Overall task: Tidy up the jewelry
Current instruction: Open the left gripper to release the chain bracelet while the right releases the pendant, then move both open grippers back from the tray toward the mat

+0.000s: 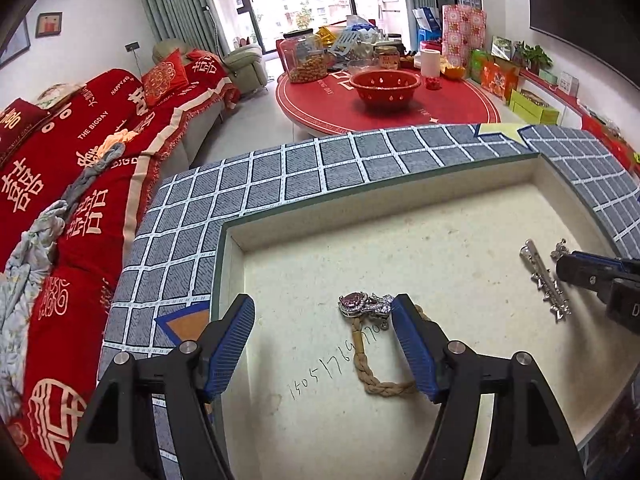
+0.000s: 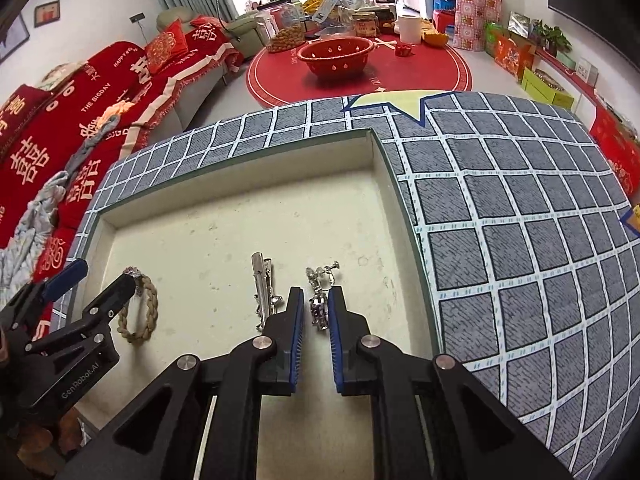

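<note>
A cream tray (image 1: 400, 200) (image 2: 240, 184) lies on a grey checked cloth. In it, a braided tan bracelet with a pink-stone silver charm (image 1: 362, 304) (image 2: 140, 308) lies between the fingers of my open left gripper (image 1: 322, 312) (image 2: 104, 276); the right finger touches the charm. A silver hair clip (image 1: 544, 280) (image 2: 262, 284) lies to the right. My right gripper (image 2: 314, 304) (image 1: 568, 264) has its jaws narrowly apart around a silver earring (image 2: 319, 300), whose far end (image 1: 559, 248) sticks out past the tips.
The checked cloth (image 2: 500, 240) surrounds the tray. A red sofa (image 1: 60, 200) stands to the left. Beyond is a round red table (image 1: 400, 108) with a red colander (image 1: 385, 86), jars and boxes.
</note>
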